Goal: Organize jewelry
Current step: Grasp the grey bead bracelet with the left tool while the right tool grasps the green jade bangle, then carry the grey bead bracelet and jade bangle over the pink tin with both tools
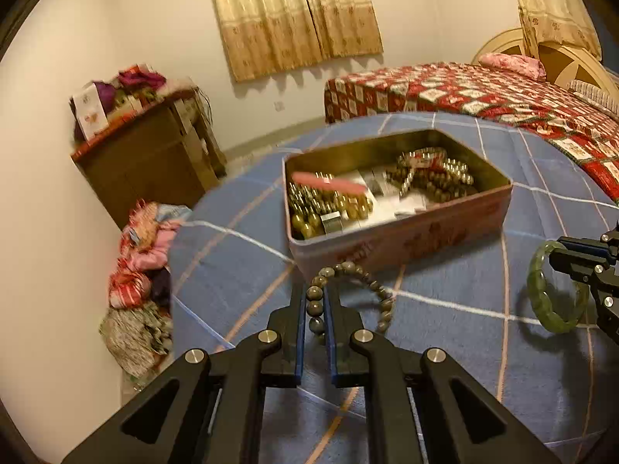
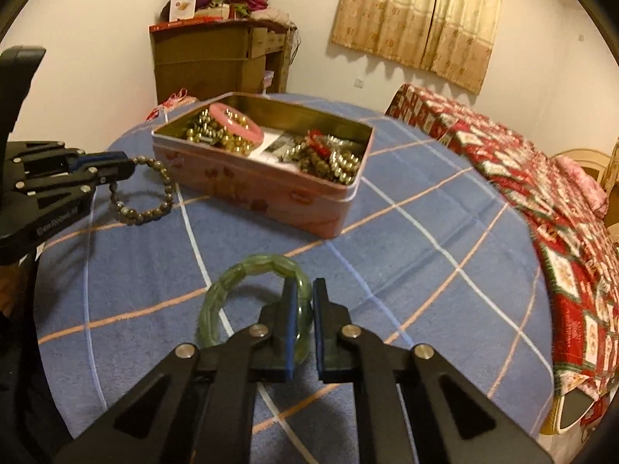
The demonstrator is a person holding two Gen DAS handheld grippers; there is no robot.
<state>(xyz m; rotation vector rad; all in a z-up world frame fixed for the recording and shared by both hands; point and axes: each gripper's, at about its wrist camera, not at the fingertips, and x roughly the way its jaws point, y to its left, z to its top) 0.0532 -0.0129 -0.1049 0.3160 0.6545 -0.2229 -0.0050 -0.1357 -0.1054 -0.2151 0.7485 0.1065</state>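
Observation:
An open pink tin (image 1: pixel 406 239) (image 2: pixel 271 197) sits on a blue plaid blanket and holds gold bead strings and a pink bangle (image 2: pixel 238 121) (image 1: pixel 329 183). My left gripper (image 1: pixel 314 290) (image 2: pixel 129 168) is shut on a dark bead bracelet (image 1: pixel 371 284) (image 2: pixel 154 201), held just in front of the tin's left end. My right gripper (image 2: pixel 301 290) (image 1: pixel 557 249) is shut on a green jade bangle (image 2: pixel 247 270) (image 1: pixel 549 294), held above the blanket to the right of the tin's front.
The blue plaid blanket (image 2: pixel 425 263) covers the work surface. A red patchwork bed (image 2: pixel 541 178) lies to the right. A brown cabinet (image 1: pixel 154 158) piled with boxes stands at the wall, with cloth bundles (image 1: pixel 143 255) on the floor on the left.

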